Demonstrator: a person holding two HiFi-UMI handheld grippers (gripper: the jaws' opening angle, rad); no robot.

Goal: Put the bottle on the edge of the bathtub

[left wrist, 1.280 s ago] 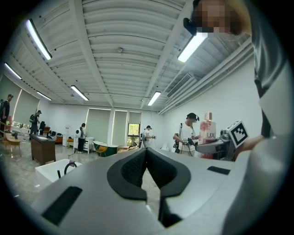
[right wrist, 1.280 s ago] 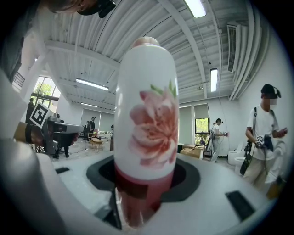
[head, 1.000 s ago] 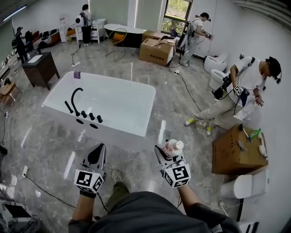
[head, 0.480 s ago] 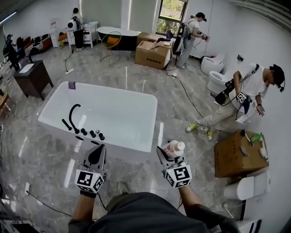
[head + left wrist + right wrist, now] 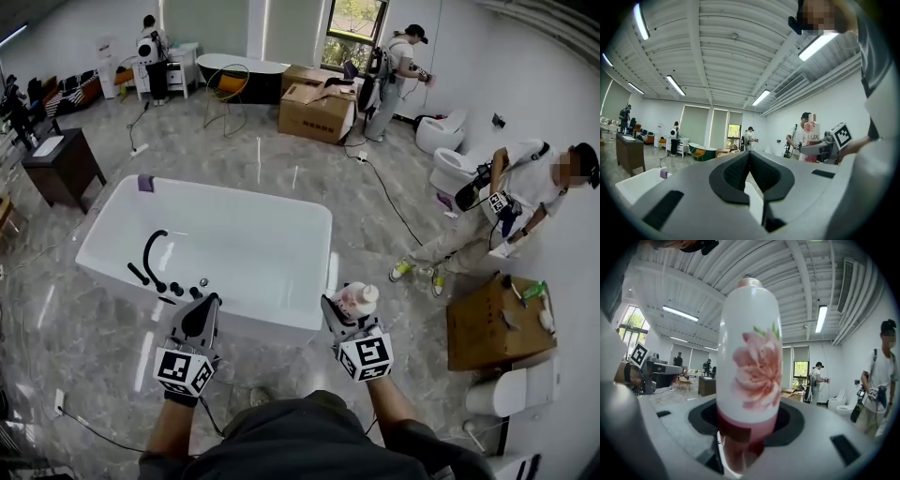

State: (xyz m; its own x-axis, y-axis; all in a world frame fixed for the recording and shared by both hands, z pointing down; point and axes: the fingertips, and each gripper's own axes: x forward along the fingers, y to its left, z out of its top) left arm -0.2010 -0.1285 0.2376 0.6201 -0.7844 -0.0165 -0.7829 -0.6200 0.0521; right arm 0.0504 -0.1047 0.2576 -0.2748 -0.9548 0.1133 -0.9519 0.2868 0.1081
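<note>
right gripper (image 5: 337, 307) jaws clamped on upright pink bottle (image 5: 357, 300), left gripper (image 5: 200, 317) jaws pressed together, empty, near white bathtub (image 5: 322, 258)

White bottle (image 5: 749, 357) with pink flower

The left forearm (image 5: 172, 427) and the right forearm (image 5: 392, 411) reach forward side by side. The left tongs (image 5: 204, 309) point level, with the jaws pressed together and nothing between them. The right tongs (image 5: 343, 309) clamp the upright bottle (image 5: 357, 300).
</note>
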